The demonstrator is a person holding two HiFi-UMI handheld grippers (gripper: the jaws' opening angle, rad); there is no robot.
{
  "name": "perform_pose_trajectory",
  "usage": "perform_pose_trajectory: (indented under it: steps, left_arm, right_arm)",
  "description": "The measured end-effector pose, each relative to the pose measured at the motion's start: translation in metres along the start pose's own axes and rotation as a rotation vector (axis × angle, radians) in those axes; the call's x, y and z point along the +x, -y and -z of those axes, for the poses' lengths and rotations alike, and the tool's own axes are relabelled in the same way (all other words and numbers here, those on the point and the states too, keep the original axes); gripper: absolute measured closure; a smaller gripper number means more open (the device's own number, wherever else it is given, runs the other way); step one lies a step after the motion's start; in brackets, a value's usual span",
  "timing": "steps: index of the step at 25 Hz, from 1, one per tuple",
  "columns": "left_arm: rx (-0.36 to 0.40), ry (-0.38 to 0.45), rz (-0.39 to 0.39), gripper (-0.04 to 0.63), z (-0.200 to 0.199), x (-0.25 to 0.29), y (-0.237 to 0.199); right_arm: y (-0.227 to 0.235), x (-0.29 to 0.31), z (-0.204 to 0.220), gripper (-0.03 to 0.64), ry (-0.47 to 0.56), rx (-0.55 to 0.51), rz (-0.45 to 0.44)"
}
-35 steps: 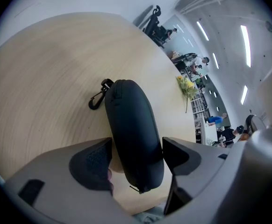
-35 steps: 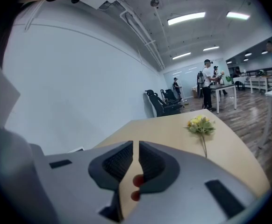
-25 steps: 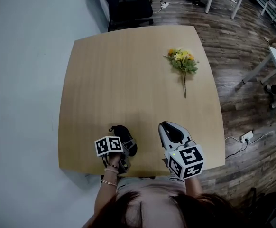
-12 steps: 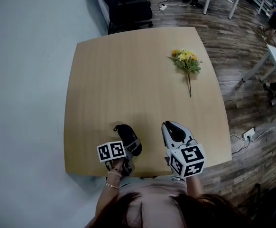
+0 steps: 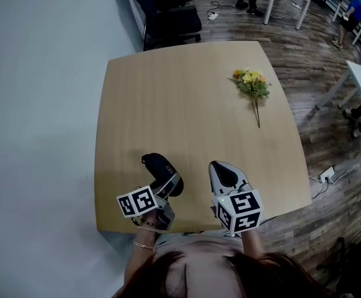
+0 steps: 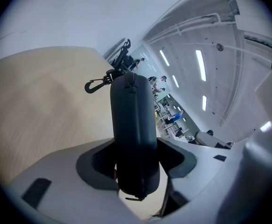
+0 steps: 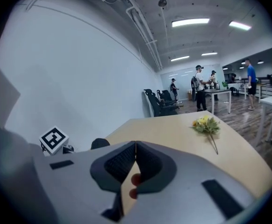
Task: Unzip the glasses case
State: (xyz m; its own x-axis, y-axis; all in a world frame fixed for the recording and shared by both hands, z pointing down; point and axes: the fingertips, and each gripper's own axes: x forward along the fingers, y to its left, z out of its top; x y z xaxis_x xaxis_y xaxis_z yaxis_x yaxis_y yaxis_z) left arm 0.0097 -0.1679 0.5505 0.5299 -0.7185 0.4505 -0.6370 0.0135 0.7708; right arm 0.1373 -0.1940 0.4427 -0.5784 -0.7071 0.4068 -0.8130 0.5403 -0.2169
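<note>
Two tongs here: the left tongs (image 6: 136, 146) clamp the one black glasses case (image 6: 132, 120) by the bench's (image 5: 187, 104) near edge. The right tongs (image 7: 136, 144) are pressed together, holding nothing. One flower bunch (image 5: 252, 84) lies well apart, with open wood between.

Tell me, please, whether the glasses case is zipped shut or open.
Shut: the glasses case, clamped in the left gripper, shows both halves together with no gap.

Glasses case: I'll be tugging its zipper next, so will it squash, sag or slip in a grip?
Probably stiff: the glasses case shows no dent where the left gripper clamps it. Likely light, since it juts from the fingers without sagging. Its smooth rounded shell might twist or slip under a zipper pull.
</note>
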Motion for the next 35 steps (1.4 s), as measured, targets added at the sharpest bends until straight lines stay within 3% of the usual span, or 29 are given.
perform_pose_trajectory:
  steps: [7, 16, 22, 35]
  left_arm:
    - [0.086, 0.183, 0.154, 0.334, -0.063, -0.050, 0.038]
    - [0.287, 0.324, 0.264, 0.334, -0.119, -0.117, 0.084]
    - [0.370, 0.413, 0.364, 0.336, -0.144, -0.165, 0.112]
    - [0.435, 0.497, 0.591, 0.336, -0.175, -0.231, 0.164]
  right_arm:
    - [-0.041, 0.006, -0.017, 0.601, 0.061, -0.008, -0.030]
    - [-0.110, 0.010, -0.033, 0.600, 0.192, -0.048, -0.128]
    - [-0.158, 0.007, -0.040, 0.600, 0.243, -0.071, -0.196]
    - [-0.252, -0.007, -0.069, 0.571, 0.324, -0.126, -0.341]
